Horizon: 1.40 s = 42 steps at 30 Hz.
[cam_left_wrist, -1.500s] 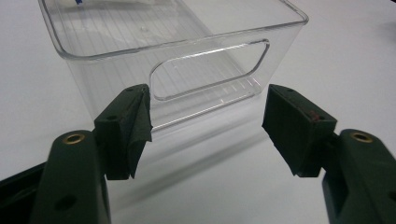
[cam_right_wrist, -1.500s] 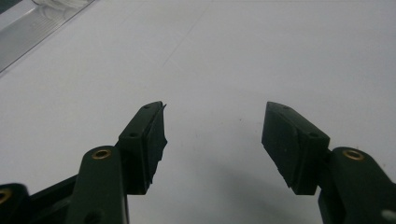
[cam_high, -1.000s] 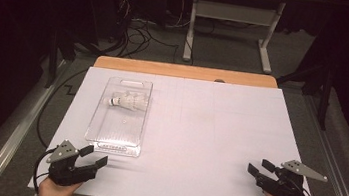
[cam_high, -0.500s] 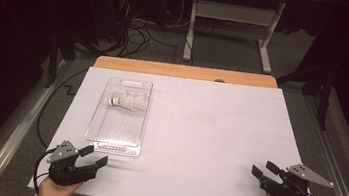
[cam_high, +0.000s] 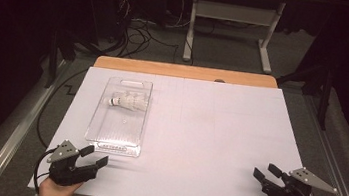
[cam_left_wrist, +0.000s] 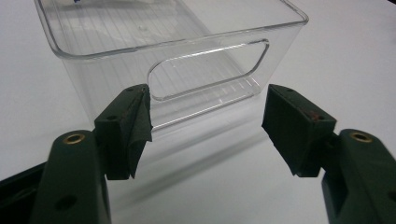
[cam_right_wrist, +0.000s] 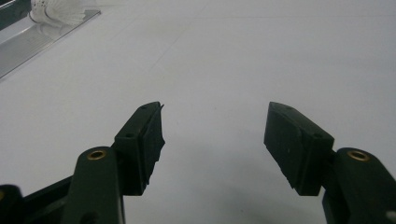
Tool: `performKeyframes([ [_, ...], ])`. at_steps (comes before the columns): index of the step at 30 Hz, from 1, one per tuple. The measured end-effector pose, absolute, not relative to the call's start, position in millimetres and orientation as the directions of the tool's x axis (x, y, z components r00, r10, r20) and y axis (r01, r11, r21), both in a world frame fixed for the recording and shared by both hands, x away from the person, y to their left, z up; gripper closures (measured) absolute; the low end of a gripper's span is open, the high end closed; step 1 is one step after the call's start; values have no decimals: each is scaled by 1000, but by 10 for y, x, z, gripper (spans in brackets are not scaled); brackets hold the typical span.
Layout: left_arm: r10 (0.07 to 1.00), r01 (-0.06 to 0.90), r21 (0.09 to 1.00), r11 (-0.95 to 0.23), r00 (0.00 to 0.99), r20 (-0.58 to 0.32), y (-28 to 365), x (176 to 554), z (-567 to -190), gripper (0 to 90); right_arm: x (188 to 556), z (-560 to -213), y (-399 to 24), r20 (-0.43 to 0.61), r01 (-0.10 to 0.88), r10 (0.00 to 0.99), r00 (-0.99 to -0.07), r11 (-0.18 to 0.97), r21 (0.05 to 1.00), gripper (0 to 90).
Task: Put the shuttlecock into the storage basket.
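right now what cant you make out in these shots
- Shuttlecock: too small in the high view to read its band; in the right gripper view the top left edge cuts it off.
- Clear tray: its far end runs off the top of the left gripper view.
- Left gripper and right gripper: the bottom edge cuts off both hands.

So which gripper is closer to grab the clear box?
Probably the left. The left gripper sits open just before the box's near end, facing its handle slot. The right gripper is open too, but far across the table.
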State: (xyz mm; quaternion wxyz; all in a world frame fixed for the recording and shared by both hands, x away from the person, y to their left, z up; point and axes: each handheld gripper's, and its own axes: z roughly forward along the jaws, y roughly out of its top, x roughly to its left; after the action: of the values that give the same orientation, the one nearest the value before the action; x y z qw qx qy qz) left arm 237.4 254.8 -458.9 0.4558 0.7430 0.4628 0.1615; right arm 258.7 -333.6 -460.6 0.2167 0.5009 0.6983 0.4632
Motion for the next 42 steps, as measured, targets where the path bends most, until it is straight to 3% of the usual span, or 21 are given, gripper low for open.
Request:
performKeyframes([
  [42,831,540,830,-143,521,-196,2551,2358,-4593,332,2488,-4636,-3420,195,488,891,-410,33,872,356],
])
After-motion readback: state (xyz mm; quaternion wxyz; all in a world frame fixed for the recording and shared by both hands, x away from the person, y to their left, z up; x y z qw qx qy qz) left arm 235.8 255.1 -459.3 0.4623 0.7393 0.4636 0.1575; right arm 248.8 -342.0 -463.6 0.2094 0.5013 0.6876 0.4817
